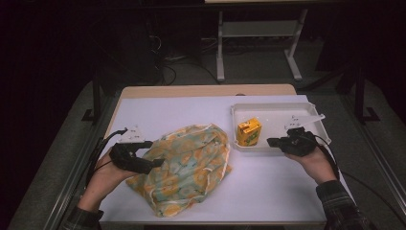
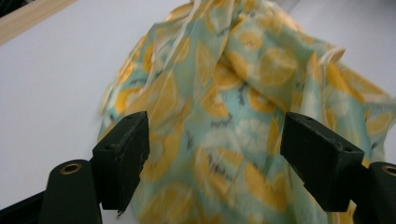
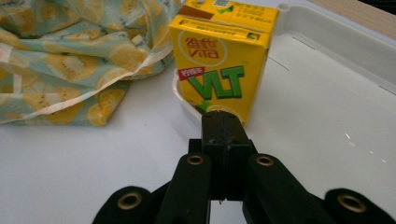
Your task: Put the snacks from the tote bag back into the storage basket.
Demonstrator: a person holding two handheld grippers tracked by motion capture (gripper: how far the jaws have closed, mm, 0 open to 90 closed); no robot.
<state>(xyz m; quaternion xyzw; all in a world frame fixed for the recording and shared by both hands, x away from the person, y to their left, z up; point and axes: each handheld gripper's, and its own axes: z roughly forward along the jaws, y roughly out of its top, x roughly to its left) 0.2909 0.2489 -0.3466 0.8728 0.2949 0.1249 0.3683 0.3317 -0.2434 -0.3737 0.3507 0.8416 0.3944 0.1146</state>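
L hand-held gripper gapes at cloth (probably untouched); R hand-held gripper clenched empty by carton.

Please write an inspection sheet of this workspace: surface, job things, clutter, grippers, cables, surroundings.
Surface: white table, wooden far edge.
Job's things: lemon-print cloth crumpled at centre-left; yellow drink carton upright in the white tray.
Clutter: nothing seen.
Grippers: left gripper open, facing the cloth; right gripper shut, empty, pointing at the carton.
Cables: one trailing from each gripper; more on the floor behind.
Surroundings: dark room, grey table legs beyond.
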